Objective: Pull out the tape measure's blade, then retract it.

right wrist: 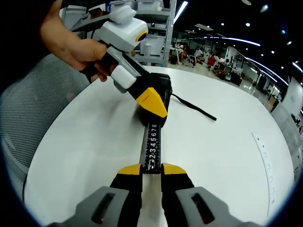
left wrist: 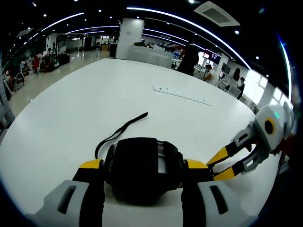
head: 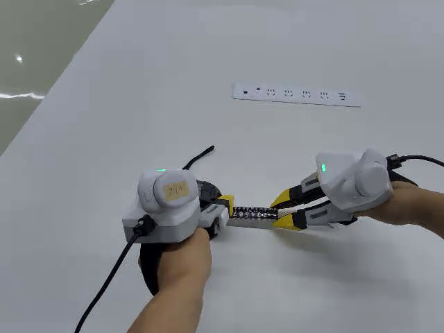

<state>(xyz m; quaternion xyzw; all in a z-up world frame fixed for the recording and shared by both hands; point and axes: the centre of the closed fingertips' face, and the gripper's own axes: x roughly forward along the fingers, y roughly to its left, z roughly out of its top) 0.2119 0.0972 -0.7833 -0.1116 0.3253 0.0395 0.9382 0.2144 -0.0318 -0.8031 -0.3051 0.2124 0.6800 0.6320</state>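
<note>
We have the left hand-held gripper (left wrist: 143,165) clamped on the tape measure (right wrist: 161,85) on the table (head: 208,69) and the right hand-held gripper (right wrist: 151,169) pinching the blade (right wrist: 152,142) tip at the case's 3 o'clock in the head view, so the pull axis runs 9-to-3.

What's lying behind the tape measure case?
Behind the tape measure case, its black strap trails across the white table; farther back, a power strip. Where the strap joins is hidden by the case.

Left claw (left wrist: 142,164) and right claw (right wrist: 151,169) both clamped, tips facing each other
</note>
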